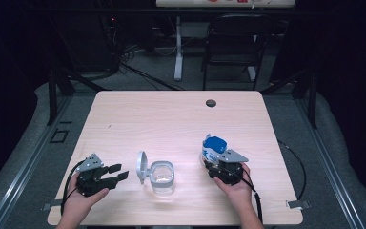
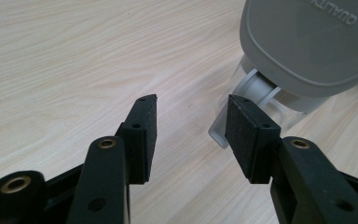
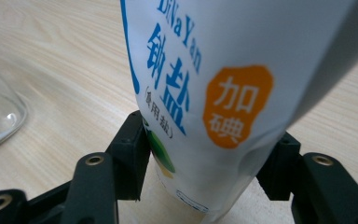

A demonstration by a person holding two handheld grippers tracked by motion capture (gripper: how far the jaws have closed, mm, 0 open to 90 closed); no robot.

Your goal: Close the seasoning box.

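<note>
Salt bag (image 3: 205, 93) betw R gripper (image 3: 205, 163) pads

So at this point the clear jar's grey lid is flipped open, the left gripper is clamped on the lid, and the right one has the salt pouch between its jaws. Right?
Not quite. The left gripper is not clamped on the grey lid: the left gripper view shows its jaws apart over bare table, holding nothing. The rest stands: the clear jar is open, and the salt pouch sits between the right gripper jaws.

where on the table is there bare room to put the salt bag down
The far half of the table, up to the dark grommet, is bare, as is the strip between the clear jar and the salt bag. The near edge around both grippers is crowded.
</note>
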